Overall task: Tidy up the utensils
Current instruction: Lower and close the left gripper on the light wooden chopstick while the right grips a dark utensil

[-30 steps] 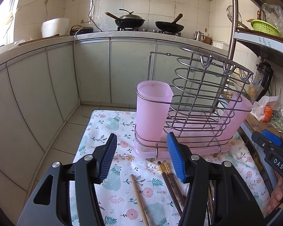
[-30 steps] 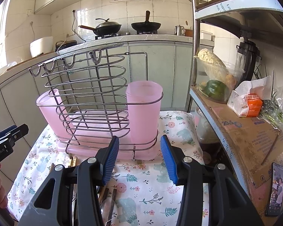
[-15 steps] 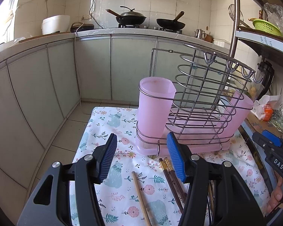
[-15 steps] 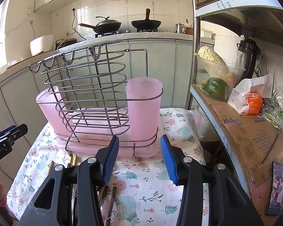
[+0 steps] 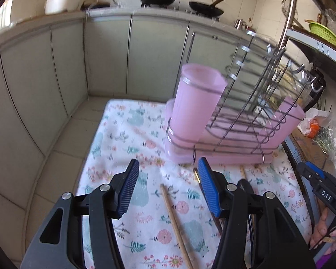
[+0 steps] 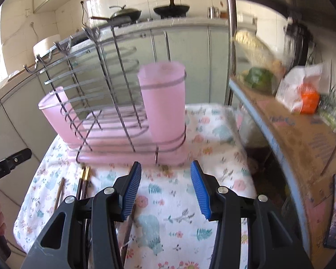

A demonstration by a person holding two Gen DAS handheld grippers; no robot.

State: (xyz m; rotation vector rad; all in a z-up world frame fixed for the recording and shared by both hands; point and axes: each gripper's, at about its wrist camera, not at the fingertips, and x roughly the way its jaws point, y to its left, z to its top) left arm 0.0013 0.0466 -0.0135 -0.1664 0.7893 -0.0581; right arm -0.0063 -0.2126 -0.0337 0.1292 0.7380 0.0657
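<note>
Chopsticks (image 5: pixel 175 222) lie on the counter (image 5: pixel 127 121), pointing toward the rack (image 5: pixel 242 121), right under our left gripper (image 5: pixel 166 187). Both grippers' jaws gape wide, holding nothing.

Tablecloth (image 5: pixel 132 121): showing white with pink flowers, teal animals and green sprigs.
Cups (image 5: pixel 197 103): appearing translucent pink.
Drip tray (image 6: pixel 123 154): showing pink.
Wire rack (image 6: pixel 114 71): gleaming silver.
Left gripper (image 5: pixel 166 189): showing black body, ribbed blue pads.
Right gripper (image 6: pixel 165 190): showing black, blue pads.
Chopstick (image 5: pixel 174 222): appearing light brown.
Cabinets (image 5: pixel 105 58): looking pale grey-green.
</note>
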